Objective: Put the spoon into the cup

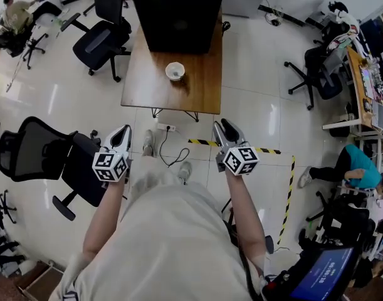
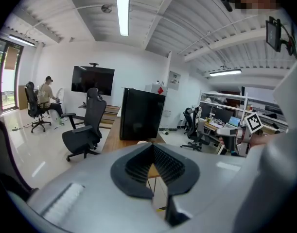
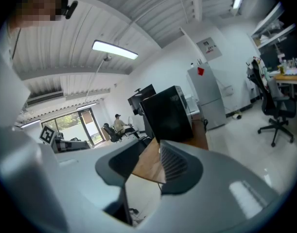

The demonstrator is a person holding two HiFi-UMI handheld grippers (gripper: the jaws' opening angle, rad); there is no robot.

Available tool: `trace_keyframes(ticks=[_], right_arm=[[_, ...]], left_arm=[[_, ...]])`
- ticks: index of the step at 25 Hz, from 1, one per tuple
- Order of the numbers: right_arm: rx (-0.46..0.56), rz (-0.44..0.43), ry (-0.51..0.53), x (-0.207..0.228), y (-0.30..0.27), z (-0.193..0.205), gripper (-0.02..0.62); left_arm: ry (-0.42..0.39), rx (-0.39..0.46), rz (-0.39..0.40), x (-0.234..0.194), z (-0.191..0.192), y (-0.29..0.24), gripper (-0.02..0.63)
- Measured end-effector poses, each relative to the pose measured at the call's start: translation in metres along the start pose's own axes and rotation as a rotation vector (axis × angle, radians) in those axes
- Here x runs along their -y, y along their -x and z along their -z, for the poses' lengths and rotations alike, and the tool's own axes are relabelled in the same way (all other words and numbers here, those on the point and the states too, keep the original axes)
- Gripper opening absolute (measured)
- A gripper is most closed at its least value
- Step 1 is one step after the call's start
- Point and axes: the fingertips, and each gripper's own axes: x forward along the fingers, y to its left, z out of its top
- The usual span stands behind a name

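Note:
A white cup (image 1: 174,71) stands on the wooden table (image 1: 200,83), in front of a big black box (image 1: 178,14). I see no spoon in any view, and the cup's inside is too small to read. Both grippers hang over the floor, well short of the table's near edge. The left gripper (image 1: 124,129) (image 2: 152,147) has its tips met in a point, with nothing between the pads. The right gripper (image 1: 224,124) (image 3: 149,147) is open by a narrow gap and empty; through that gap I see the table (image 3: 148,164) and the black box (image 3: 167,115).
Black office chairs stand left of the table (image 1: 100,42) and beside my left arm (image 1: 34,149). A power strip and cable (image 1: 166,137) lie on the floor below the table, beside yellow-black floor tape (image 1: 288,187). A seated person (image 1: 354,165) and desks fill the right side.

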Motion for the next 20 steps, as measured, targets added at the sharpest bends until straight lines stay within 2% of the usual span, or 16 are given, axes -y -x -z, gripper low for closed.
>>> trace_keyframes(ticks=[6, 9, 15, 20], right_arm=[[-0.012, -0.037, -0.029, -0.005, 0.003, 0.01, 0.133], [-0.023, -0.064, -0.032, -0.017, 0.003, 0.012, 0.133], [0.008, -0.014, -0.034, -0.023, 0.008, 0.007, 0.138], [-0.02, -0.049, -0.009, -0.043, -0.002, 0.012, 0.158]], left_arm=[[0.006, 0.025, -0.061, -0.005, -0.002, 0.037, 0.005], [0.016, 0.029, -0.066, -0.007, 0.0, 0.043, 0.005], [0.036, 0.048, 0.003, -0.001, -0.008, 0.023, 0.005], [0.037, 0.065, 0.083, 0.0, -0.026, -0.001, 0.005]])
